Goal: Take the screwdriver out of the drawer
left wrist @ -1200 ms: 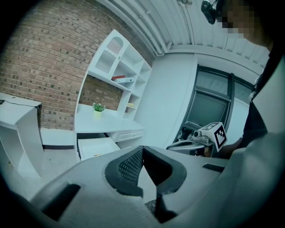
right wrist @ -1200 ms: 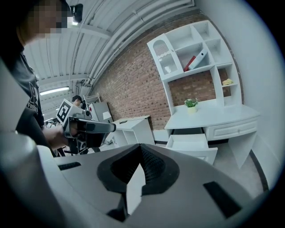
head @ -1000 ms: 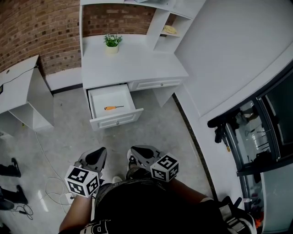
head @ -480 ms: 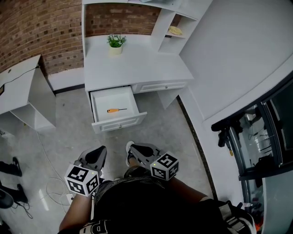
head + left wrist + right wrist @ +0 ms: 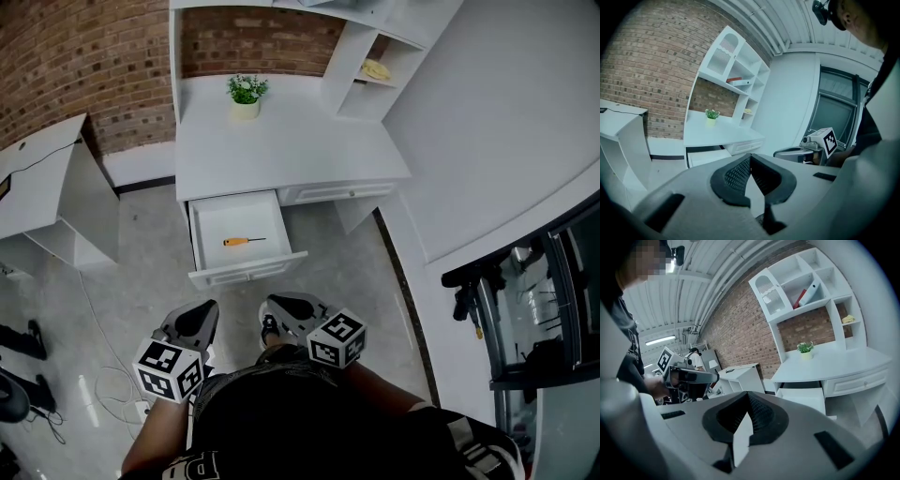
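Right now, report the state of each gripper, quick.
Left gripper: closed, holding nothing.
Right gripper: closed, holding nothing.

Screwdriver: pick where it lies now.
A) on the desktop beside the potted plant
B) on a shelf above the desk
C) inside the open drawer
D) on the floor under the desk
C: the head view shows the orange-handled screwdriver lying flat on the white bottom of the pulled-out drawer, below the desktop.
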Demonstrator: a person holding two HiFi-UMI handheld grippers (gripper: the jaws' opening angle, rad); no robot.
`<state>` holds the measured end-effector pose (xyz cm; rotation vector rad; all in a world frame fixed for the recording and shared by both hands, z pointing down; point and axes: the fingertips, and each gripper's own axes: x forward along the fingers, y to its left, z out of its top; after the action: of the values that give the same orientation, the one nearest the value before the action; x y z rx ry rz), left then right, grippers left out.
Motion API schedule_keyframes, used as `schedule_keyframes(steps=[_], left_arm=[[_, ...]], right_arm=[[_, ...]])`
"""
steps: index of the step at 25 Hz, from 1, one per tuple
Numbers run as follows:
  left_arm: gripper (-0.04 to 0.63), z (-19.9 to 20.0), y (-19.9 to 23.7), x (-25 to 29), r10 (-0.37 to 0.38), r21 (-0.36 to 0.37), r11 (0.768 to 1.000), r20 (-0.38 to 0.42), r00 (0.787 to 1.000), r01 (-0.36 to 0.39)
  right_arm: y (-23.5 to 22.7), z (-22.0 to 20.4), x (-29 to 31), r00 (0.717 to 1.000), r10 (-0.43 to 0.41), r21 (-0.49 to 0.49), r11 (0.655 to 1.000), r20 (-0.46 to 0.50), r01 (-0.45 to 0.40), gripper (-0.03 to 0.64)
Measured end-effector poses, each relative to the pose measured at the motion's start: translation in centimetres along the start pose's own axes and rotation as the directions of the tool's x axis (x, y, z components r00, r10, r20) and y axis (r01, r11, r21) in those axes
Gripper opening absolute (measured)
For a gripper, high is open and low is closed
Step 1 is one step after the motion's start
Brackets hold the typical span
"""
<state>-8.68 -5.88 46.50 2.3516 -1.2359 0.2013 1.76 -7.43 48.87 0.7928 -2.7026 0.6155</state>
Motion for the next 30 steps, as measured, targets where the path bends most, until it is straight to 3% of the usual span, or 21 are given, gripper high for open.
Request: schedule_keyframes(steps=[17, 30], left_arm=[[0.017, 7.6, 3.6, 13.2, 0.065, -0.016, 0.998, -0.027, 0.998, -0.065], [0.017, 9.9, 6.8, 18.1, 0.198, -0.027, 0.98, -0.029, 0.98, -0.199]], right_arm=[[-13.7, 7.5, 3.9, 0.997, 0.072, 0.017, 0.997, -0.018, -0.071, 0.005], [-20.0, 9.0, 8.3, 0.978, 0.199, 0.031, 0.98, -0.059, -0.198, 0.005]])
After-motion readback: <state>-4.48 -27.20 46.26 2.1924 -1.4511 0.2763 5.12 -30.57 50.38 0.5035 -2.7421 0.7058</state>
